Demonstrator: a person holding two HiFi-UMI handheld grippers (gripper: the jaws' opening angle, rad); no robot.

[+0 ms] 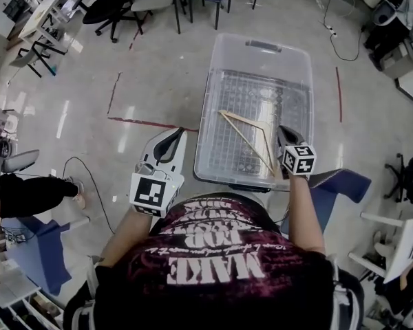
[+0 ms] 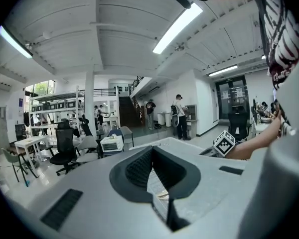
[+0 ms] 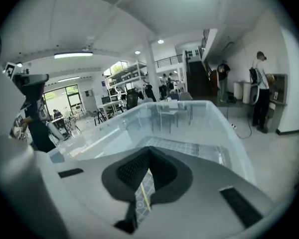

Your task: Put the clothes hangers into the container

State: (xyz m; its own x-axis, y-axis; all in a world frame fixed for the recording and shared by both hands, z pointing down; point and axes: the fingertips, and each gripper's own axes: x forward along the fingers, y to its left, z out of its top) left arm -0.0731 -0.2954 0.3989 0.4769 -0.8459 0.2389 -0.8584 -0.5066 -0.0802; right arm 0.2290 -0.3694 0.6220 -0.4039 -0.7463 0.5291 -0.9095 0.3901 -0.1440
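Clear container [image 1: 205, 126] is set on the floor straight ahead of the person, long side running away toward 12 o'clock, lid off, so it can be reached from above by either hand. One wooden hanger [image 1: 246, 141] is seen lying flat on the ribbed bottom, toward the 5 o'clock corner, its long bar slanting from about 10 to 4 o'clock. It is inside and touched by nothing. Right gripper [image 1: 283, 133] is held over the near rim at 5 o'clock, above the hanger and apart from it. Its jaws are closed together with nothing between the pads; only the hanger bar and the bottom grid are glimpsed through the slot behind the tips. The height is judged to keep it clear of the wall. Left gripper [image 1: 173, 133] is held outside the container, just beside the wall at about 8 o'clock, pointing near level. Its jaws also meet at the tips and carry nothing, the hand probably parked out of the way. No other hanger is seen in any view, so whether more remain cannot be told.
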